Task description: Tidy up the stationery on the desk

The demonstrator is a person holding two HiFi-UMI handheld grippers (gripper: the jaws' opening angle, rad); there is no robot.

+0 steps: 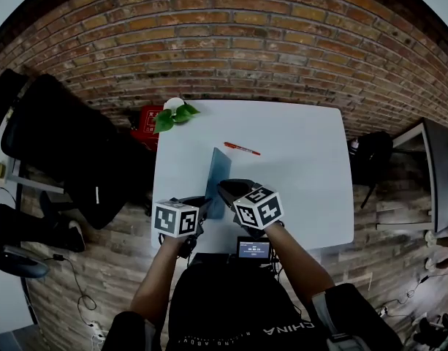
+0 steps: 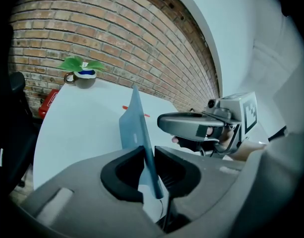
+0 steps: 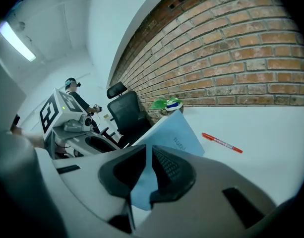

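I have both grippers on the blue notebook [image 1: 218, 172], which stands on edge, roughly upright, over the near-left part of the white desk [image 1: 304, 196], toward 7 o'clock from the desk's middle. My left gripper [image 2: 149, 168] is clamped on the notebook's near edge: in the left gripper view the thin blue cover runs straight up between the two dark pads, and both pads sit against it. My right gripper [image 3: 148, 170] is also clenched on the notebook, with a lower corner of the cover pinched between its jaws and the rest of the sheet fanning away toward 1 o'clock in the right gripper view. In the head view the two grippers sit side by side at the desk's near edge, the left one at 9 o'clock of the right one, their marker cubes close together.

A red pen [image 1: 242, 148] lies flat on the desk at 1 o'clock from the notebook, apart from it. A small potted plant [image 1: 174, 114] stands on the desk's far-left corner, at 11 o'clock. A black office chair [image 1: 63, 145] stands off the desk at 9 o'clock, in front of the brick wall [image 1: 231, 28]
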